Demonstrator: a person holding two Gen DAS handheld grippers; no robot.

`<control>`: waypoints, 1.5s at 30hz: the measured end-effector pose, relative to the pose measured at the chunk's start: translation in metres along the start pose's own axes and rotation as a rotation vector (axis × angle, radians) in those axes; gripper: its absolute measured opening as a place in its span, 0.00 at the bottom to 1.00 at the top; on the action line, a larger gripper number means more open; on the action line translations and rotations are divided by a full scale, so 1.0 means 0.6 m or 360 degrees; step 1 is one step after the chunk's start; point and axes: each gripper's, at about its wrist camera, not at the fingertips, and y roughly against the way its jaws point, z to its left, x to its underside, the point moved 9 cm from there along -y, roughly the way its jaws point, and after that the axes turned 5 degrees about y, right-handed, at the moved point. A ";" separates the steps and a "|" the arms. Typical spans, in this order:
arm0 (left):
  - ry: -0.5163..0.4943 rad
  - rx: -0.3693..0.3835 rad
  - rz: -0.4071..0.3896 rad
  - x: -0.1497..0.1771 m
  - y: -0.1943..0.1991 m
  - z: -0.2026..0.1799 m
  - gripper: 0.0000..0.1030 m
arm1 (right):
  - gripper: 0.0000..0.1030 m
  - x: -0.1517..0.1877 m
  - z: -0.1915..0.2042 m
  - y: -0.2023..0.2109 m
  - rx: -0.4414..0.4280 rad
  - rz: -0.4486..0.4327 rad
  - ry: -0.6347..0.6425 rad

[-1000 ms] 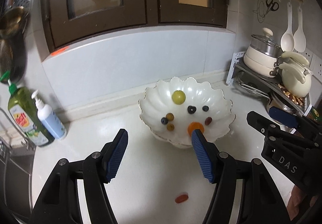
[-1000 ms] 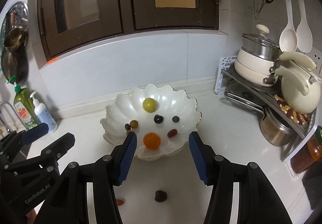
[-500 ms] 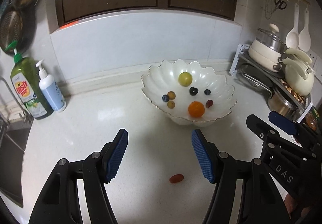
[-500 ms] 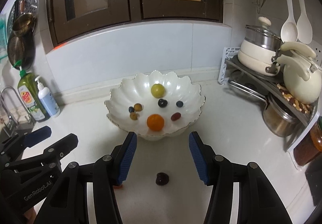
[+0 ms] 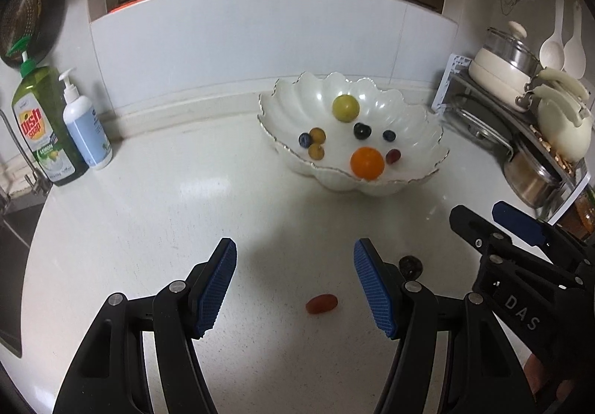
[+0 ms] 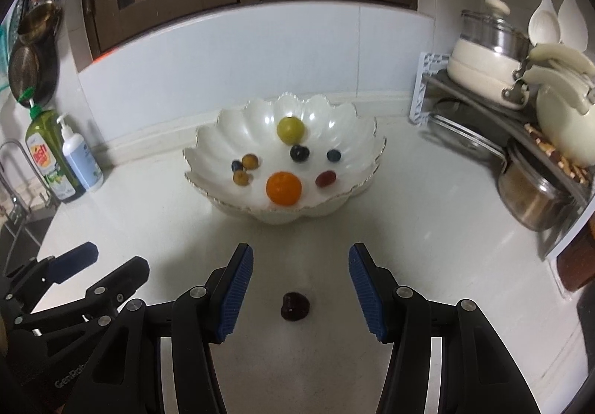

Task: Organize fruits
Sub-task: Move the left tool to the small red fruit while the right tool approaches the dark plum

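We note both grippers unclenched, nothing grasped. The red grape tomato lies on the counter between the left gripper fingers, long axis crosswise; the dark cherry sits centred under the right gripper.

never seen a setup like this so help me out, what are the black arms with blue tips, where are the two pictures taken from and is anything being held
They are two hand-held claws, one in each of a person's hands, with a camera on each looking forward along its two fingers. One picture is from the left claw, the other from the right claw; each also shows the other claw at its edge. Both are open and hold nothing. On the white counter a small red fruit lies below the left claw and a dark fruit below the right. Behind them a white scalloped bowl already holds an orange fruit, a yellow-green one and several small berries.
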 end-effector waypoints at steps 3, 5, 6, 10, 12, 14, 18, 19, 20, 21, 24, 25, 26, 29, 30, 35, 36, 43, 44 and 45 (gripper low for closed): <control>0.0013 0.0002 0.0010 0.014 -0.009 -0.001 0.63 | 0.53 0.013 0.000 -0.017 -0.0023 0.0041 -0.0007; 0.0013 -0.0011 0.0014 0.022 -0.015 0.000 0.63 | 0.53 0.022 0.001 -0.024 -0.0033 0.0057 -0.0009; 0.0016 -0.0014 0.0024 0.027 -0.019 0.001 0.63 | 0.53 0.026 0.001 -0.028 -0.0032 0.0065 -0.0005; 0.0037 -0.0028 0.0052 0.041 -0.031 0.001 0.63 | 0.53 0.042 -0.002 -0.044 -0.0038 0.0105 -0.0007; 0.0038 -0.0035 0.0069 0.049 -0.038 -0.001 0.63 | 0.53 0.048 -0.002 -0.051 -0.0047 0.0122 -0.0015; 0.0032 -0.0043 0.0087 0.058 -0.044 -0.003 0.63 | 0.53 0.053 -0.003 -0.059 -0.0054 0.0136 -0.0021; 0.0053 -0.0066 0.0133 0.077 -0.057 -0.003 0.63 | 0.53 0.064 -0.002 -0.075 -0.0064 0.0175 -0.0021; 0.0064 -0.0070 0.0140 0.081 -0.061 -0.002 0.63 | 0.53 0.067 -0.001 -0.078 -0.0072 0.0184 -0.0023; 0.0073 -0.0071 0.0146 0.084 -0.063 0.000 0.63 | 0.53 0.069 -0.001 -0.081 -0.0076 0.0190 -0.0024; 0.0082 -0.0075 0.0147 0.087 -0.065 0.001 0.63 | 0.53 0.072 -0.001 -0.084 -0.0077 0.0200 -0.0025; 0.0099 -0.0101 0.0130 0.093 -0.068 0.005 0.63 | 0.53 0.078 0.002 -0.091 -0.0081 0.0219 -0.0022; 0.0103 -0.0099 0.0137 0.097 -0.070 0.005 0.63 | 0.53 0.079 0.003 -0.092 -0.0085 0.0223 -0.0021; 0.0101 -0.0100 0.0149 0.101 -0.074 0.004 0.63 | 0.53 0.081 0.004 -0.094 -0.0091 0.0227 -0.0021; 0.0101 -0.0099 0.0177 0.110 -0.083 0.000 0.63 | 0.53 0.088 0.005 -0.101 -0.0094 0.0241 -0.0021; 0.0103 -0.0098 0.0182 0.112 -0.085 -0.001 0.63 | 0.53 0.090 0.004 -0.101 -0.0090 0.0242 -0.0022; 0.0112 -0.0095 0.0184 0.112 -0.093 -0.004 0.62 | 0.53 0.096 0.000 -0.109 -0.0093 0.0251 -0.0023; 0.0113 -0.0094 0.0191 0.112 -0.095 -0.005 0.62 | 0.53 0.096 -0.001 -0.110 -0.0089 0.0253 -0.0018; 0.0118 -0.0071 0.0207 0.114 -0.106 -0.010 0.61 | 0.52 0.097 -0.007 -0.117 -0.0098 0.0254 -0.0028; 0.0122 -0.0076 0.0211 0.114 -0.108 -0.010 0.61 | 0.52 0.097 -0.007 -0.118 -0.0107 0.0253 -0.0032; 0.0124 -0.0082 0.0215 0.113 -0.111 -0.010 0.61 | 0.52 0.096 -0.007 -0.119 -0.0113 0.0252 -0.0031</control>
